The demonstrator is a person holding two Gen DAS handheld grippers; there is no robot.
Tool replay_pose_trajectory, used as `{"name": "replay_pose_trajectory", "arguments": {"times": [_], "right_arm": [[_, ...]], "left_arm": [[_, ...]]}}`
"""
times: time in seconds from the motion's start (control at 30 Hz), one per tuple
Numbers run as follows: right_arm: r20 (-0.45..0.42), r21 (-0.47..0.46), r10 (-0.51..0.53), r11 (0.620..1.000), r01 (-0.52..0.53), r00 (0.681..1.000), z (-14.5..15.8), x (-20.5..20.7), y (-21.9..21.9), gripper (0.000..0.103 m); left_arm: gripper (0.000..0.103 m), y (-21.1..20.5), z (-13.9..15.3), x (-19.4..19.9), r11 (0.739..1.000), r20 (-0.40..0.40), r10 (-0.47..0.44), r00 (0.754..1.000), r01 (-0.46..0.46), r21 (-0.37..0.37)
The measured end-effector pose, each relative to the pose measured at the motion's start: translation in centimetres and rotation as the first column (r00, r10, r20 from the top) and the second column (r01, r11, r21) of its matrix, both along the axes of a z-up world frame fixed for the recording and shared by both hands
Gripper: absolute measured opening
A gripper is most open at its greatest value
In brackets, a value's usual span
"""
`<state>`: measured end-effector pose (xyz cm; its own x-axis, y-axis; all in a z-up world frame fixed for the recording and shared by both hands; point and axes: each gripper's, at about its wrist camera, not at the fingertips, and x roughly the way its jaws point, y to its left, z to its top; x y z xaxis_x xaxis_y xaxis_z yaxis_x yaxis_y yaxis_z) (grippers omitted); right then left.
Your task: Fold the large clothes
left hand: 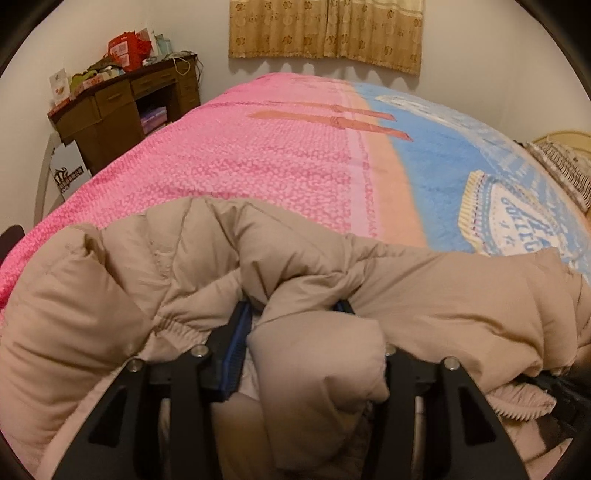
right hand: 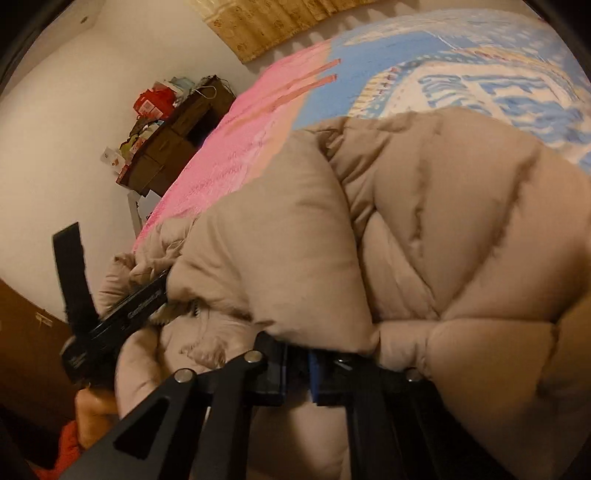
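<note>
a beige puffer jacket [left hand: 207, 266] lies bunched along the near edge of the bed, its quilted panels heaped in thick rolls and one elastic cuff showing at the left in the left wrist view. the left tongs [left hand: 295, 314] are pushed into the pile with a fat fold of the jacket wedged between the two blue-padded fingers [left hand: 236, 347]; the fingers stand fairly wide apart around that bulk and grip it. in the right wrist view the right tongs [right hand: 299, 365] are nearly closed, the blue pads close together, with the jacket's padded edge [right hand: 388, 347] pinched just at their tips; the jacket swells up over them and hides most of the fingertips. the left tongs' body [right hand: 122, 317] shows at the left of that view, tucked into the same garment, so the two tools sit near each other.

under the jacket spreads a blanket [left hand: 258, 155], pink on the left, a peach band in the middle, blue with a printed emblem on the right. beyond the bed's far left corner stands a brown wooden counter [left hand: 122, 99] cluttered with red boxes and cards. a tan patterned curtain [left hand: 325, 29] hangs on the white wall behind the bed. a striped pillow [left hand: 561, 170] lies at the right edge of the bed.
</note>
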<state>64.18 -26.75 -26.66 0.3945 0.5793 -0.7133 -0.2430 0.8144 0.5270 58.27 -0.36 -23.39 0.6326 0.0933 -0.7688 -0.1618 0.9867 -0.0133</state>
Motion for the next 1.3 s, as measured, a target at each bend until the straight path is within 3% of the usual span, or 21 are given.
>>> {"name": "replay_pose_trajectory", "arguments": {"times": [0.1, 0.2, 0.3, 0.5, 0.6, 0.7, 0.8, 0.87, 1.0, 1.13, 1.2, 1.23, 1.3], "right_arm": [[-0.014, 0.016, 0.003, 1.000, -0.003, 1.000, 0.3, 0.3, -0.1, 0.005], [-0.018, 0.034, -0.016, 0.999, 0.017, 1.000, 2.3, -0.2, -0.6, 0.010], [0.107, 0.122, -0.048, 0.992, 0.034, 0.993, 6.2, -2.6, -1.8, 0.010], [0.199, 0.068, -0.071, 0.996, 0.058, 0.977, 9.9, -3.3, -1.7, 0.010], [0.198, 0.097, -0.131, 0.989, 0.114, 0.971, 9.5, -1.5, -1.7, 0.010], [0.166, 0.051, -0.154, 0.988, 0.147, 0.974, 7.7, 0.9, -1.6, 0.010], [0.007, -0.084, -0.077, 0.993, 0.077, 0.997, 3.1, 2.3, -0.4, 0.010], [0.005, -0.112, -0.007, 0.994, 0.007, 1.000, 1.6, 1.6, 0.2, 0.009], [0.010, -0.094, -0.034, 0.995, 0.034, 0.999, 0.6, 1.8, 0.0, 0.007], [0.002, -0.147, -0.034, 0.989, 0.033, 0.999, 1.2, 2.2, 0.6, 0.007], [0.004, -0.179, -0.035, 0.983, 0.035, 0.999, 2.7, 1.3, 0.8, 0.009], [0.046, -0.167, -0.037, 0.985, 0.044, 0.998, 4.1, 0.2, 0.4, 0.010], [0.137, -0.092, -0.025, 0.995, 0.037, 0.990, 7.0, -3.0, -0.6, 0.010]], "left_arm": [[0.051, -0.4, 0.4, 0.1, 0.999, -0.013, -0.002, 1.000, 0.002, 0.035], [0.051, 0.0, 2.0, -0.1, 1.000, -0.033, -0.029, 0.999, 0.030, 0.008], [0.053, 0.5, 4.8, -1.3, 0.999, 0.023, -0.044, 0.999, 0.044, 0.020], [0.054, 1.3, 8.2, -2.9, 0.999, 0.057, -0.053, 0.997, 0.053, -0.002], [0.056, 1.6, 8.5, -3.1, 0.999, 0.067, -0.040, 0.997, 0.041, -0.015], [0.059, 0.8, 7.2, -1.8, 0.999, 0.014, -0.037, 0.999, 0.037, 0.015], [0.061, 0.3, 4.4, -1.0, 0.997, -0.075, -0.032, 0.997, 0.038, 0.071], [0.063, 0.2, 3.2, -1.1, 0.994, -0.067, -0.034, 0.997, 0.040, 0.098], [0.071, 0.7, 0.9, -0.9, 0.996, -0.025, 0.011, 1.000, -0.008, 0.088], [0.073, -0.5, 1.3, -0.2, 0.986, -0.041, 0.013, 0.999, -0.006, 0.165], [0.068, 0.1, 2.7, -0.6, 0.993, -0.052, -0.018, 0.999, 0.024, 0.116], [0.068, 1.0, 4.4, -1.6, 0.998, -0.015, -0.051, 0.999, 0.052, 0.046], [0.068, 2.2, 6.9, -3.6, 0.998, 0.063, -0.068, 0.996, 0.068, -0.005]]}}
